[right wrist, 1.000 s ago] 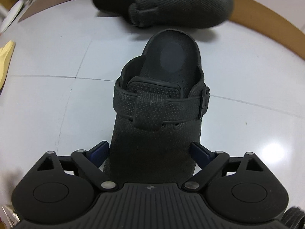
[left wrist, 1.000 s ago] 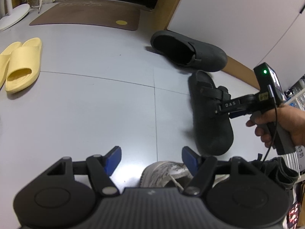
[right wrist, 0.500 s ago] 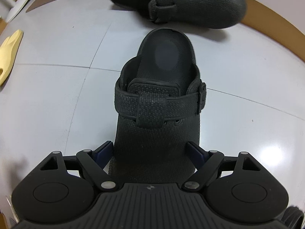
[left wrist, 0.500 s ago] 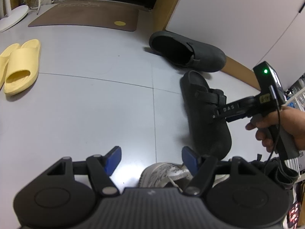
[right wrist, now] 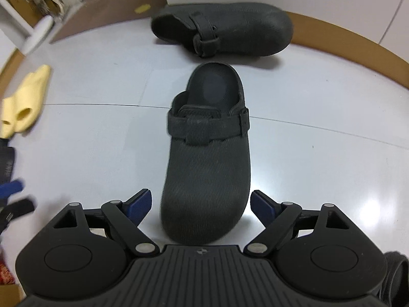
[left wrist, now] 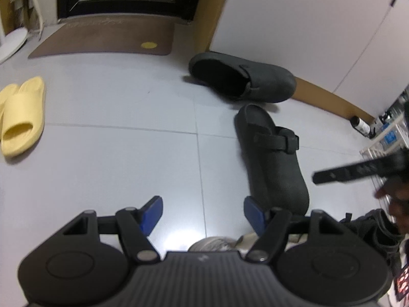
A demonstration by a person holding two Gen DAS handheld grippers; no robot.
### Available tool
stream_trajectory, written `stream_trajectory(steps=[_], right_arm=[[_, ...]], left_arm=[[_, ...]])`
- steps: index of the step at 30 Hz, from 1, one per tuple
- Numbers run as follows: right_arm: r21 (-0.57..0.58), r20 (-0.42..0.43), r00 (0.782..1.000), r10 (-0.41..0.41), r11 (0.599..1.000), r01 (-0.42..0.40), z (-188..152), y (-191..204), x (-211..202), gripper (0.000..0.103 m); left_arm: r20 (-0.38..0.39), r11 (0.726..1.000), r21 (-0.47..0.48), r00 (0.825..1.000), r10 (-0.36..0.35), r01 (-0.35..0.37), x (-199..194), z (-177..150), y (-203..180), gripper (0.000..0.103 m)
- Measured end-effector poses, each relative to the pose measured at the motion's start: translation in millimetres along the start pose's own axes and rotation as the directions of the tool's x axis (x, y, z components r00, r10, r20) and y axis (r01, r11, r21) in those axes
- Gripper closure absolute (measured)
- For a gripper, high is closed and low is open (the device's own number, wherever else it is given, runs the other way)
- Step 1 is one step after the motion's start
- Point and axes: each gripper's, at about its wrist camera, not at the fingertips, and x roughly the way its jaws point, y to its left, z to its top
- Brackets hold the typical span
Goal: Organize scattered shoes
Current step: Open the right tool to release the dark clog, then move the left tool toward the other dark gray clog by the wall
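On the floor by the wall, my clog (right wrist: 207,158) sits crosswise to its mate (right wrist: 225,28), so they're not paired yet. Both grippers (left wrist: 202,215) (right wrist: 200,208) gape wide, holding nothing; yellow slides (left wrist: 19,117) already look paired.

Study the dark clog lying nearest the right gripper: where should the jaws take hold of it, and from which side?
Grip the near clog across its closed toe cap, coming from above with one pad on each flank. It sits upright on the floor, toe towards the right gripper, and looks just narrower there than the open jaws. The strap is a slimmer alternative.
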Motion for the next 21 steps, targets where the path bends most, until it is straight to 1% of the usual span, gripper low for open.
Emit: stream_trajectory(steps=[2,5,8,10,11,13,14,16,18,21], right_arm=[[0.003,0.021,1.000,0.008,1.000,-0.008,-10.9,-3.1,-14.4,0.015],[0.018,0.075,0.997,0.016,1.000,-0.017,-29.0,-9.0,-37.0,0.015],[0.063,0.136,0.989,0.053,0.996,-0.062,-51.8,-15.7,-50.8,0.015],[0.056,0.169,0.984,0.060,0.996,-0.070,-66.0,-15.0,-54.1,0.015],[0.024,0.190,0.981,0.051,0.998,-0.057,-77.5,-11.1,-55.5,0.015],[-0.012,0.191,0.980,0.054,0.999,-0.053,-89.9,-6.6,-54.4,0.015],[-0.027,0.178,0.981,0.076,0.997,-0.072,-100.0,-5.6,-52.4,0.015],[-0.030,0.160,0.982,0.097,0.995,-0.093,-108.9,-8.1,-51.2,0.015],[-0.038,0.162,0.982,0.101,0.995,-0.096,-115.3,-13.1,-52.2,0.015],[-0.004,0.189,0.979,0.074,0.997,-0.075,-117.2,-30.3,-56.4,0.015]], left_arm=[[-0.001,1.000,0.018,1.000,-0.015,0.015,1.8,2.7,-9.4,0.031],[0.004,0.999,0.037,1.000,-0.026,0.025,4.1,7.7,-21.3,0.031],[-0.003,0.998,0.058,1.000,-0.018,0.018,9.3,15.0,-32.8,0.030],[-0.022,0.998,0.061,1.000,-0.019,0.020,15.0,20.0,-39.0,0.030],[-0.031,0.998,0.057,0.999,-0.021,0.023,17.6,21.8,-40.8,0.030],[-0.038,0.997,0.073,0.999,-0.013,0.015,23.1,26.2,-46.3,0.030],[-0.034,0.996,0.089,0.999,-0.008,0.011,27.2,30.3,-50.4,0.030],[-0.032,0.996,0.092,0.999,-0.009,0.012,33.7,37.1,-53.7,0.030],[-0.027,0.996,0.090,1.000,0.000,0.003,44.0,48.8,-58.7,0.030],[-0.017,0.993,0.117,1.000,0.023,-0.021,58.1,60.4,-66.0,0.030]])
